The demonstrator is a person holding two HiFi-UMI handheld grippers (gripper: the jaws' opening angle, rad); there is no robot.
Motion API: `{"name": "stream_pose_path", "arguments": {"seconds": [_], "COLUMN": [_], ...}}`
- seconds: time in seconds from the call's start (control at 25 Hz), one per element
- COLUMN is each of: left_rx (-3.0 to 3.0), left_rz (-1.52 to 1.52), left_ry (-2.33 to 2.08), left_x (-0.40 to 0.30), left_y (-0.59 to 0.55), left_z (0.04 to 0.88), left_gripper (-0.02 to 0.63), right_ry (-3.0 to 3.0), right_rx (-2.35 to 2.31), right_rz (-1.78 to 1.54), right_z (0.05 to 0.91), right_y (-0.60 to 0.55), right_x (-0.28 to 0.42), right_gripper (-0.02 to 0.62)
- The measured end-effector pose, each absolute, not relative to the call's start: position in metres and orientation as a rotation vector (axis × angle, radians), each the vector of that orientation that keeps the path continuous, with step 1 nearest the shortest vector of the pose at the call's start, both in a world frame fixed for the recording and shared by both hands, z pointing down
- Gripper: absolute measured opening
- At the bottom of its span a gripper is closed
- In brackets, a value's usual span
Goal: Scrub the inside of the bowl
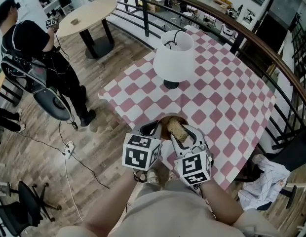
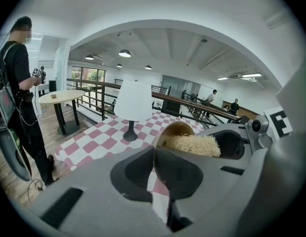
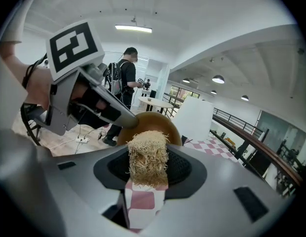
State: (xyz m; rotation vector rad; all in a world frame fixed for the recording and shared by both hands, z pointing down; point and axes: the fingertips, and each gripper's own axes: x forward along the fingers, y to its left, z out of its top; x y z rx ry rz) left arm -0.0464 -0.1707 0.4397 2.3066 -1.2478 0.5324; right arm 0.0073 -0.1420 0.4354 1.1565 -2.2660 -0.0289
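A brown bowl (image 1: 169, 121) is held tilted above the near edge of the checked table (image 1: 232, 98). My left gripper (image 1: 154, 129) is shut on its rim. In the left gripper view the bowl (image 2: 175, 131) stands edge-on between the jaws of that left gripper (image 2: 155, 164). My right gripper (image 1: 185, 135) is shut on a straw-coloured fibrous scrubber (image 1: 176, 130), which rests inside the bowl. In the right gripper view the scrubber (image 3: 147, 154) sits clamped in the right gripper (image 3: 148, 171), with the bowl (image 3: 155, 124) just behind it and the left gripper (image 3: 101, 105) on the rim at left.
A white lamp (image 1: 173, 58) stands mid-table on the red-and-white cloth. A dark railing (image 1: 242, 31) curves behind the table. To the left, a person (image 1: 39, 48) stands beside a round wooden table (image 1: 86, 16) and a chair (image 1: 52, 102). Cables lie on the wooden floor.
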Motion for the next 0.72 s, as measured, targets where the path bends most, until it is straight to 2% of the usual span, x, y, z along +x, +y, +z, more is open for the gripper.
{"name": "stream_pose_path", "arguments": {"seconds": [0.44, 0.72], "left_rx": [2.233, 2.246], "left_rz": [0.526, 0.615], "left_ry": [-1.249, -1.229], "left_x": [-0.053, -0.053], "left_y": [-0.162, -0.154], "left_z": [0.452, 0.457], "left_gripper": [0.021, 0.021], "right_ry": [-2.297, -2.174], "right_rx": [0.917, 0.893], "right_rz": [-0.025, -0.250], "right_z": [0.452, 0.449], "right_y": [-0.122, -0.128], "right_x": [-0.030, -0.035], "right_gripper": [0.158, 0.158]}}
